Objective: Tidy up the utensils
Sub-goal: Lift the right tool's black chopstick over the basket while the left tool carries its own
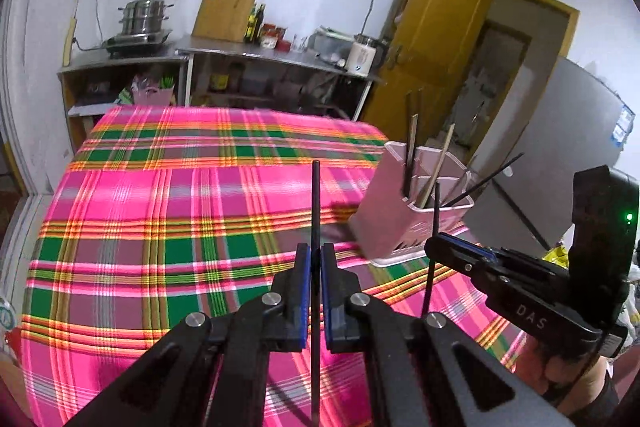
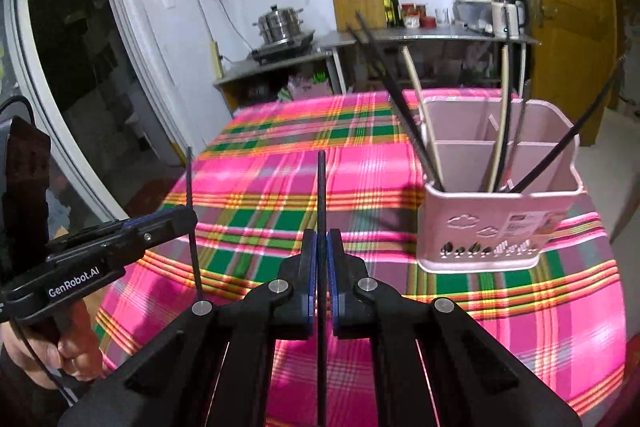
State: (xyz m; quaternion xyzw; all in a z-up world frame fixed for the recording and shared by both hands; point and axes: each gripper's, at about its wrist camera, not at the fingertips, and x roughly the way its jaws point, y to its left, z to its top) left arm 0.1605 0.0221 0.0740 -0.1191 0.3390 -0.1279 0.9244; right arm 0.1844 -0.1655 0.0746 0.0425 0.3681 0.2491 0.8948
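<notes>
2 black chopsticks (image 1: 315, 195) (image 2: 321, 187) upright beside pink holder (image 2: 500, 219).

the table (image 2: 400, 187) beyond each tool wears a woven plaid cloth with a faint sheen. right of the right tool (image 2: 321, 239), the pink utensil holder (image 2: 500, 219) looks like smooth matt plastic. the chopstick (image 2: 321, 195) in that tool is matt black; so is the one (image 1: 315, 203) in the left tool (image 1: 315, 255). both tools are matt black plastic with blue pads (image 2: 331, 267) and shiny metal pins (image 2: 367, 283).
</notes>
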